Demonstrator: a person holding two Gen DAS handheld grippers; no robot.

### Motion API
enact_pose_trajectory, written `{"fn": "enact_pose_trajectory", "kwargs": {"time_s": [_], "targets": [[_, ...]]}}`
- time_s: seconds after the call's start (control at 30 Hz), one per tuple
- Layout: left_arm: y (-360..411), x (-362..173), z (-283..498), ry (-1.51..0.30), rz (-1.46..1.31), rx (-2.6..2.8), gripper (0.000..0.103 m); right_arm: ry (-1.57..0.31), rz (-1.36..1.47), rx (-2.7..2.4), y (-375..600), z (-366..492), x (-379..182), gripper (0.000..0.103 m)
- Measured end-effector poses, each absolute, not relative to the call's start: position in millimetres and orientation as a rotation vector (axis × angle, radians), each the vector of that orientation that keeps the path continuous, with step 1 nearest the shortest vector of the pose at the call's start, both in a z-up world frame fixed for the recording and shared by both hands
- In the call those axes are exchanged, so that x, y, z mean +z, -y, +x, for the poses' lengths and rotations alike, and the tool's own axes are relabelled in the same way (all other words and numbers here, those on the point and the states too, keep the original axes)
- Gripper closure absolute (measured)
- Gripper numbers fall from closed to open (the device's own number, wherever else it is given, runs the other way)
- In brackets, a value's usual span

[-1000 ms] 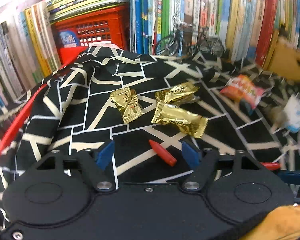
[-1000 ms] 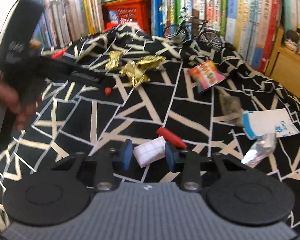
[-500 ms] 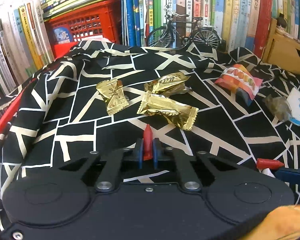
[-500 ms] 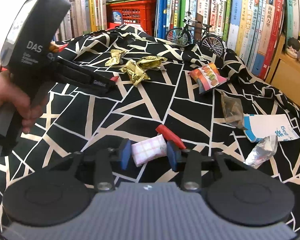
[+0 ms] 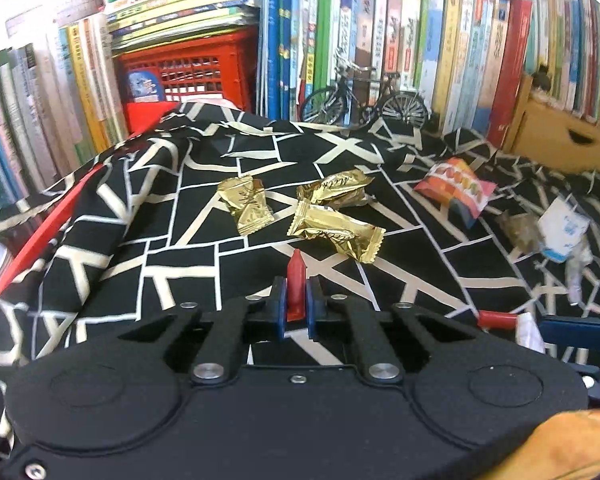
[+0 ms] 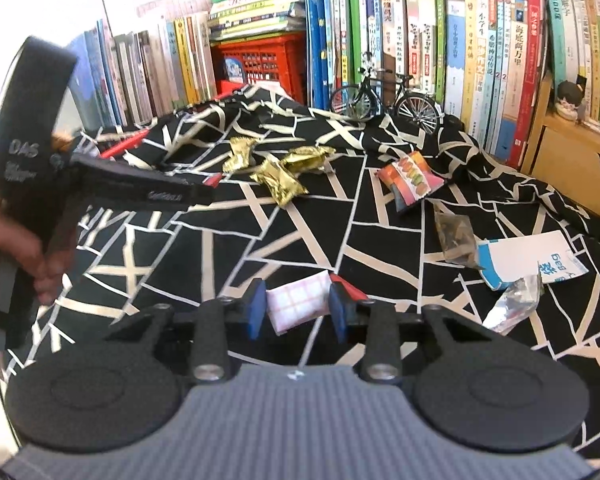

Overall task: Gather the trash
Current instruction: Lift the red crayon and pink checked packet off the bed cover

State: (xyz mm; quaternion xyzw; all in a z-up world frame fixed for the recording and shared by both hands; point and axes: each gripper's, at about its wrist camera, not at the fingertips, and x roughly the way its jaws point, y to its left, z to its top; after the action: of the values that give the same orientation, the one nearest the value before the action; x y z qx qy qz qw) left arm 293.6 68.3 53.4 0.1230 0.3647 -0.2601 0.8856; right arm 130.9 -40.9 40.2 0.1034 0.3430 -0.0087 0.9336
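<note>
Left gripper [image 5: 296,304] is now clamping a small red piece [image 5: 296,286] between its blue pads, where a second ago its jaws were standing wide apart with that piece lying loose on the black-and-cream cloth [image 5: 204,248] between them. Just ahead of it three gold wrappers [image 5: 334,234] are lying close together, and further ahead to its right a colourful snack packet [image 5: 456,192] is resting on the cloth. Right gripper [image 6: 296,306] is holding its jaws apart around a pink checked wrapper [image 6: 298,302], much as it was before; whether the pads are touching it cannot be told. A second red piece [image 6: 350,288] is lying just beside its right pad, and a crumpled silver foil [image 6: 514,306] is lying off to its right.
</note>
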Motion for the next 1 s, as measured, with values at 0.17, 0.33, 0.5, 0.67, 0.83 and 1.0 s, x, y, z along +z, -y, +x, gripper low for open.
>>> {"fn": "enact_pose_trajectory", "kwargs": {"time_s": [0.17,0.33,0.5,0.67,0.83,1.0], "targets": [[-91.4,78.5,276.0,-0.742,0.211,-0.578,0.094,-0.676,0.250,0.000,31.2,121.6,63.1,0.064],[-120.8,108.0,254.0,-0.704,0.186,-0.601,0.094,-0.658,0.259,-0.010,17.4,112.2,90.6,0.064],[-148.9,132.4,235.1,-0.636,0.178,-0.621,0.094,-0.646,0.223,-0.005,2.0,102.6,113.2,0.064],[-177.6,140.2,223.3,-0.625,0.160,-0.619,0.094,-0.631,0.219,-0.010,-13.3,95.7,123.7,0.064],[-204.7,139.9,214.0,-0.626,0.167,-0.640,0.094,-0.612,0.218,-0.018,-35.3,89.3,129.0,0.064],[-236.6,143.9,206.5,-0.619,0.138,-0.636,0.094,-0.601,0.229,-0.021,-59.3,84.9,135.3,0.063]]}}
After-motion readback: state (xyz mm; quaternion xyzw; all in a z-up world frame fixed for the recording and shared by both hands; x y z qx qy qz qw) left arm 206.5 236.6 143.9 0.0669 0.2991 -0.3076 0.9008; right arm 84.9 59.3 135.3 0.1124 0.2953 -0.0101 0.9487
